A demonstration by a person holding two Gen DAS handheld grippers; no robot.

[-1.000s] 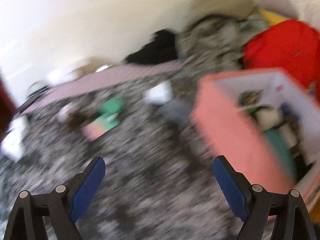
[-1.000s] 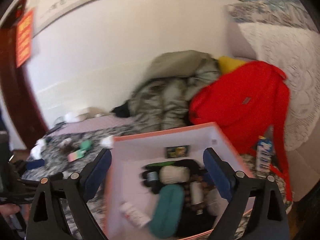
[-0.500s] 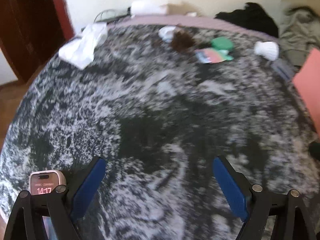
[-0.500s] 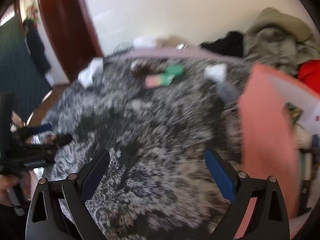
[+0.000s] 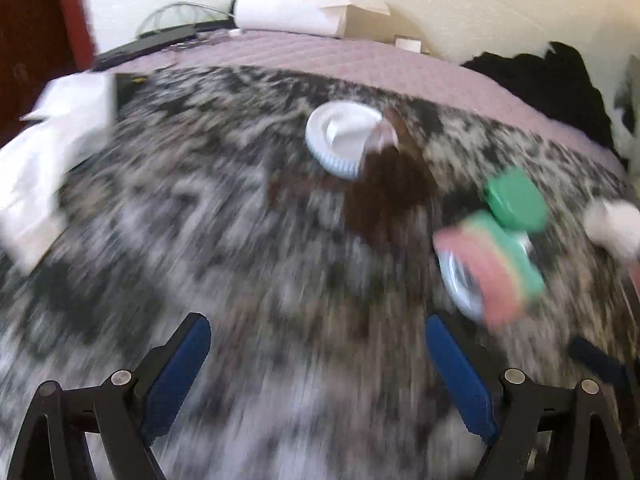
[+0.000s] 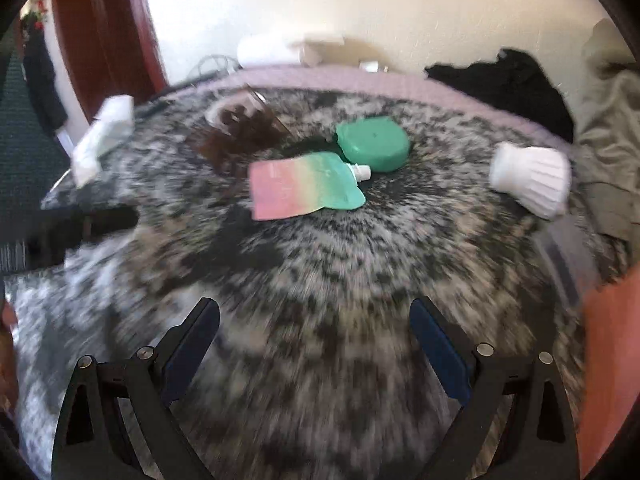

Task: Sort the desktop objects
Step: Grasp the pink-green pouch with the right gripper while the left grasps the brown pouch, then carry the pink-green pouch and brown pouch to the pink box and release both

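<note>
Loose objects lie on a black-and-white furry cover. A pink-to-green spout pouch (image 6: 304, 186) lies in the middle, with a round green case (image 6: 374, 142) just behind it and a brown hairy clump (image 6: 240, 130) to its left. A white ribbed object (image 6: 530, 176) lies to the right. In the left wrist view the pouch (image 5: 494, 264), green case (image 5: 516, 200), brown clump (image 5: 386, 196) and a white round lid (image 5: 344, 138) lie ahead. My left gripper (image 5: 316, 364) is open and empty. My right gripper (image 6: 314, 346) is open and empty, short of the pouch.
The pink box's edge (image 6: 608, 360) is at the right. White crumpled paper (image 5: 52, 152) lies at the left. A paper roll (image 5: 280, 14), cables and a cardboard box stand by the back wall. Dark clothes (image 6: 504, 80) are piled at the back right. The left gripper (image 6: 68, 226) shows at the left.
Both grippers have swung away from the pink box to the left and moved in toward the loose objects, which now look larger. Both stayed open and empty.
</note>
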